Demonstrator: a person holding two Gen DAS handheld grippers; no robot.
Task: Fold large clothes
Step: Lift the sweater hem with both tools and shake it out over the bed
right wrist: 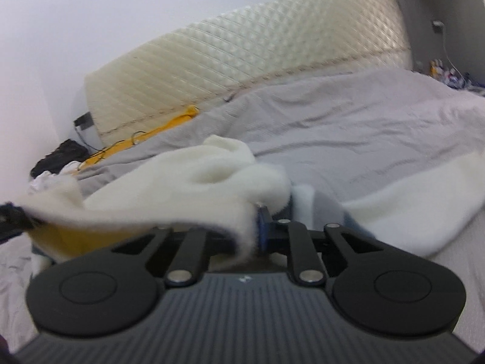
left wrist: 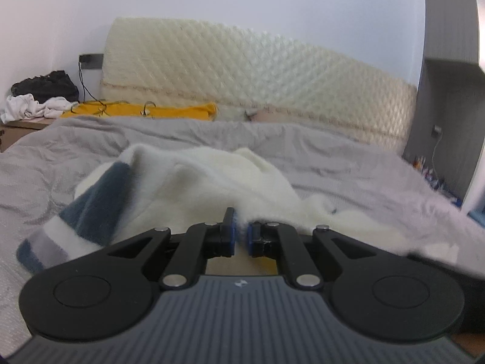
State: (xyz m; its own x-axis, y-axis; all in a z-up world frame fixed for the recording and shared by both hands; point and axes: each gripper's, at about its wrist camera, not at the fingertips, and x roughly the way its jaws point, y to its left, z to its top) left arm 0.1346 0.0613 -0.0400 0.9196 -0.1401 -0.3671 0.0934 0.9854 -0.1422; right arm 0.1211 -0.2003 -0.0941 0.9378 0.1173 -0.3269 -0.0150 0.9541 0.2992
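A fluffy cream sweater (left wrist: 194, 179) with blue and grey striped cuffs (left wrist: 91, 212) lies bunched on the grey bed cover (left wrist: 333, 151). My left gripper (left wrist: 241, 227) is shut on an edge of the sweater, with cream fabric pinched between its blue pads. In the right wrist view the same sweater (right wrist: 194, 179) drapes over my right gripper (right wrist: 257, 227), which is shut on a fold of it. The fabric hides the right gripper's left finger. Another part of the sweater (right wrist: 424, 200) lies on the cover to the right.
A quilted cream headboard (left wrist: 242, 69) stands behind the bed. A yellow garment with a hanger (left wrist: 145, 110) lies at the bed's head. Dark and white clothes (left wrist: 42, 94) are piled at the far left. A grey cabinet (left wrist: 448, 106) stands at the right.
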